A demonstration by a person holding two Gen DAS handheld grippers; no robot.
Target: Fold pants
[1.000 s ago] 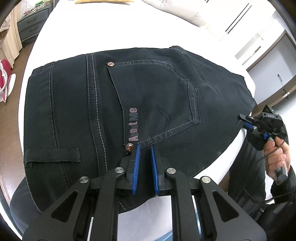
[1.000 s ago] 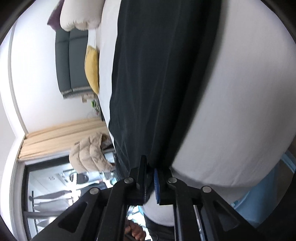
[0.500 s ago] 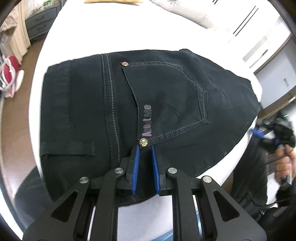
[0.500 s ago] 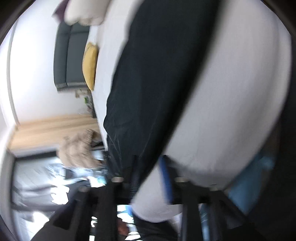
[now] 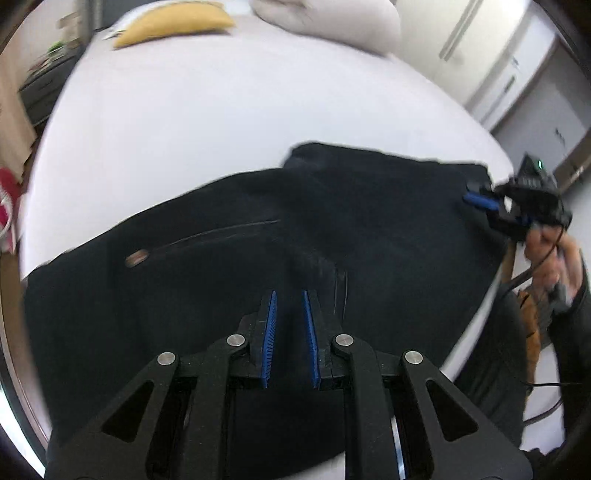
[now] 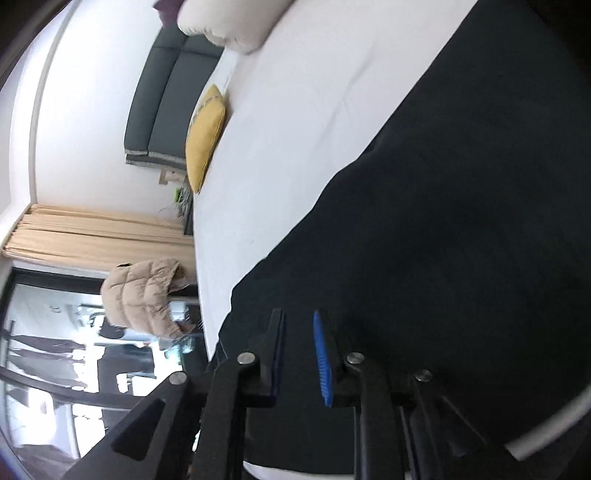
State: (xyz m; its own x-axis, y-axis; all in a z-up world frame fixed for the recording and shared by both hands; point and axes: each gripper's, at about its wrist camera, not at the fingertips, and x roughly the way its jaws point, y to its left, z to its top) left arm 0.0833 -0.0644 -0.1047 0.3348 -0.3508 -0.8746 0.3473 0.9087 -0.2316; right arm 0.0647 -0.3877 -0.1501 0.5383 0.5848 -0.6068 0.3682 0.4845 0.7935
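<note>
Both my hands have swung across the bed (image 5: 207, 122) in the last half second, and the pants (image 5: 369, 229) now lie further from the yellow cushion (image 5: 173, 20) side, blurred by the motion, with their back pocket no longer showing. I judge this to be a fold in progress, carried toward the far end.

The left tongs (image 5: 288, 325) stand with only a narrow gap between the blue pads, dark denim filling it; whether they truly pinch the cloth I cannot tell.

The right tongs (image 6: 298, 354) have just been closing after a brief widening; denim lies between the jaws, yet a clear gap shows and the pads do not press it. In the left view they hover at the pants' right edge, held in my right hand (image 5: 554, 262).

Both tongs point downward at the bed.
</note>
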